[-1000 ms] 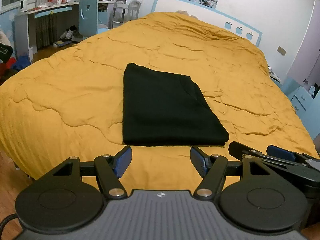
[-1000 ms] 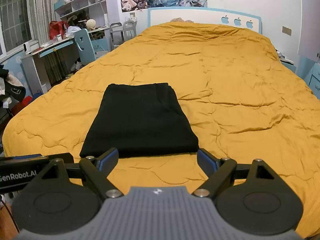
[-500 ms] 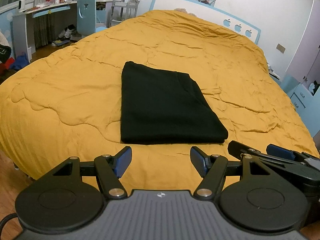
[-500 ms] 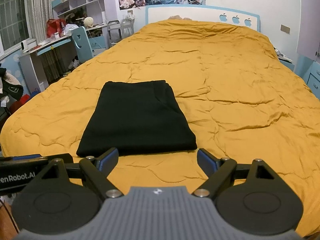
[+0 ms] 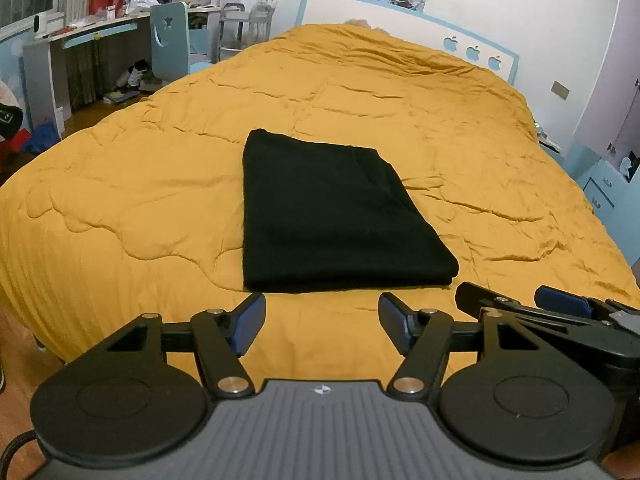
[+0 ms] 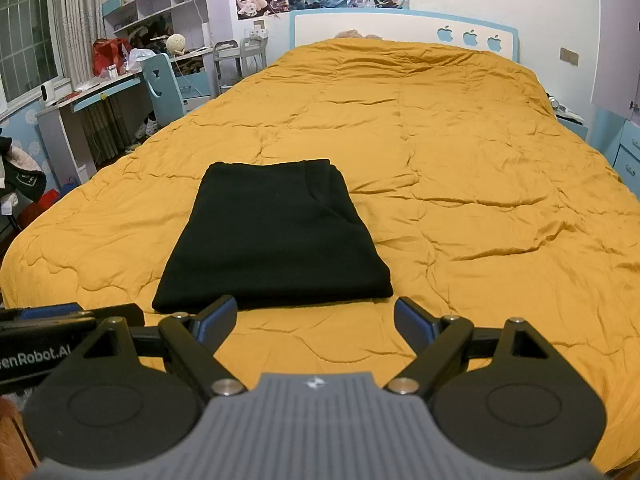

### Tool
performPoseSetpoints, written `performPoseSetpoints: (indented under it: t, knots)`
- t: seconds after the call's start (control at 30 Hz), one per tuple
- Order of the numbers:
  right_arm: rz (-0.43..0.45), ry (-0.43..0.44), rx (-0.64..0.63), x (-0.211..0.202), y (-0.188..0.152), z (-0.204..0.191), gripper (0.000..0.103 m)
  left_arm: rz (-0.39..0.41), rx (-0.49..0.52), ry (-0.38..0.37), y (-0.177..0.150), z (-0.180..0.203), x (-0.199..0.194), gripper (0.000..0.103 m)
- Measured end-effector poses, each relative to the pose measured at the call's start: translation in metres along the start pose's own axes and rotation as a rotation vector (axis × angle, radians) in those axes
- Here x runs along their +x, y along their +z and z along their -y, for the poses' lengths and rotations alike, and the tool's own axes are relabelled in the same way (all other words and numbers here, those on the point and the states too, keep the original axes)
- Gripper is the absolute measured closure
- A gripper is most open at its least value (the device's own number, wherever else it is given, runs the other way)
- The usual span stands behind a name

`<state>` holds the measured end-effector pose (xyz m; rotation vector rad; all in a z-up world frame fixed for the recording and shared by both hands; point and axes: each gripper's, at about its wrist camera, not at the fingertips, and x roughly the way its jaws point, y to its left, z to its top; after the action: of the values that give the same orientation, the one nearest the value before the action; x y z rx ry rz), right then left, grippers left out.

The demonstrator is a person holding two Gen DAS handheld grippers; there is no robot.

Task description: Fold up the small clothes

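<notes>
A black garment (image 5: pixel 332 216) lies folded into a flat rectangle on the yellow quilt (image 5: pixel 160 184) near the bed's front edge. It also shows in the right wrist view (image 6: pixel 272 236). My left gripper (image 5: pixel 322 316) is open and empty, held just short of the garment's near edge. My right gripper (image 6: pixel 316 320) is open and empty, also just in front of that near edge. The right gripper shows at the lower right of the left wrist view (image 5: pixel 552 312), and the left gripper at the lower left of the right wrist view (image 6: pixel 60 320).
The yellow quilt (image 6: pixel 460 152) covers the whole bed up to the blue-and-white headboard (image 6: pixel 400 28). A desk (image 6: pixel 92 100) and blue chair (image 6: pixel 160 84) stand to the left. Blue drawers (image 5: pixel 604 188) stand to the right. Wooden floor (image 5: pixel 16 360) shows below the bed's edge.
Both grippers have shifted slightly, so the view has drifted a little. The garment has not moved and both grippers stay open.
</notes>
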<state>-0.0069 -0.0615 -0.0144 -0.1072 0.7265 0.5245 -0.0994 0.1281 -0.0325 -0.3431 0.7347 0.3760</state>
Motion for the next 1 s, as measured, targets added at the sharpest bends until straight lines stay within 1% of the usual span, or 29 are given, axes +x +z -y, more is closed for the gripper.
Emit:
performPoseSetpoints:
  t: [0.2,0.47,1.0]
  knots:
    - [-0.003,-0.002,0.005,0.0002,-0.0017,0.0004,0.021,-0.007,0.005,-0.001,0.0014,0.0006,0.0010,0.028]
    - [-0.004,-0.012,0.003,-0.0010,-0.0031,-0.0009,0.021,-0.038,-0.001,0.002,0.0041,0.0003,0.0058,0.028]
    - [-0.001,-0.018,0.005,-0.0022,-0.0044,-0.0006,0.021,-0.040,0.014,0.023,0.0019,0.0060,0.0042,0.028]
